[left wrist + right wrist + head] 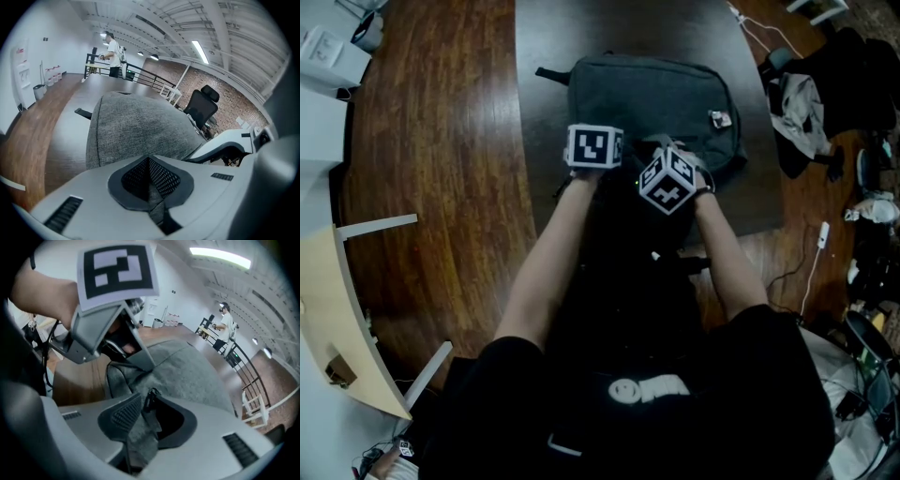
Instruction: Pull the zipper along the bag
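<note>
A grey backpack lies flat on a dark table. Both grippers are at its near edge. My left gripper is shut on a fold of the bag's grey fabric, which is pinched between its pads; the bag's body stretches away ahead of it. My right gripper is just to its right. In the right gripper view the jaws stand apart, with a small black zipper pull and bunched fabric between them. The left gripper shows close behind, holding the fabric up.
A wooden floor surrounds the table. Clothes and bags are piled at the right, with a white cable on the floor. A pale board leans at the left. A black office chair and a distant person are beyond the bag.
</note>
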